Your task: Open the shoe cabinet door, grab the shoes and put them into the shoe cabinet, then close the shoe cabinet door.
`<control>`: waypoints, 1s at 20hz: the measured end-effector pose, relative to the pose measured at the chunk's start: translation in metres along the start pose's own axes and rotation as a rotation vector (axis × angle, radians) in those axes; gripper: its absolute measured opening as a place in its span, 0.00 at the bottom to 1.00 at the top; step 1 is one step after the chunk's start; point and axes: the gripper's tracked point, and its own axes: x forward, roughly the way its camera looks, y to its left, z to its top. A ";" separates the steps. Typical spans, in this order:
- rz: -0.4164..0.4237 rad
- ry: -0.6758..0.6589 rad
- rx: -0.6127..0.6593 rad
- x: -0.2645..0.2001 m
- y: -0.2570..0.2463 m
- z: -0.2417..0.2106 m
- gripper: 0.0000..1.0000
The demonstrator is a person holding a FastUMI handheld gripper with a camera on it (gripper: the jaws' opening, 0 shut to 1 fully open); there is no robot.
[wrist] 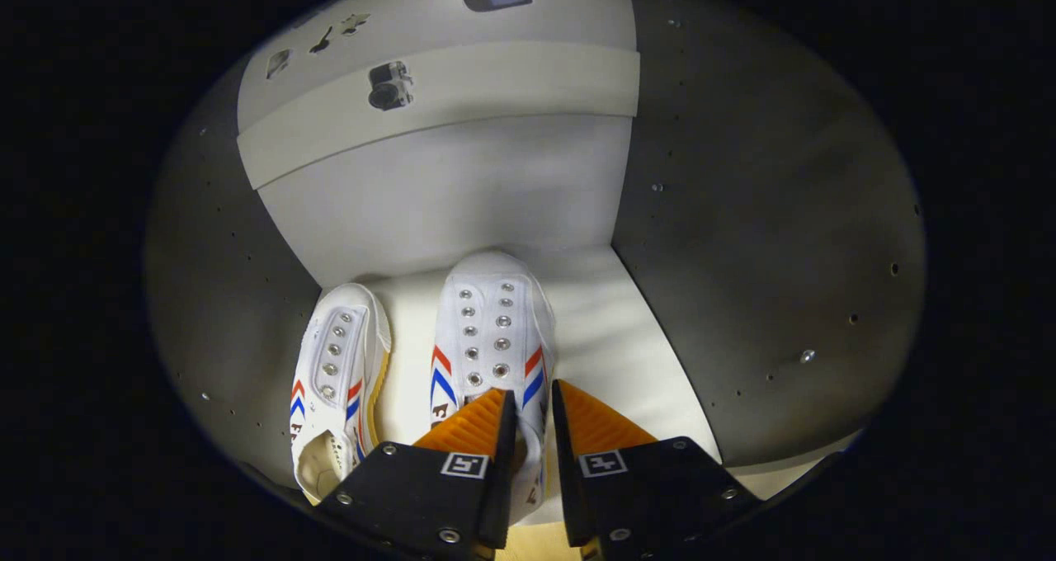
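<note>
My tongs [535,404] have ribbed, matt pads [474,425], rubbery by the look of them, set on smooth hard plastic blocks with small shiny metal screws. They grip the side wall of the right shoe [493,330], white woven canvas with bright metal eyelets and printed stripes. The left shoe [338,371] is the same cloth, with a gummy sole edge. The cabinet [759,239] walls are smooth, matt board dotted with drilled holes; its shelf [627,338] looks pale and faintly satin.
</note>
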 end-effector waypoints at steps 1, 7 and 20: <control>-0.013 -0.014 -0.017 -0.005 -0.002 0.001 0.31; 0.017 -0.180 -0.083 -0.062 0.002 0.008 0.53; 0.156 -0.460 -0.191 -0.235 0.000 -0.058 0.82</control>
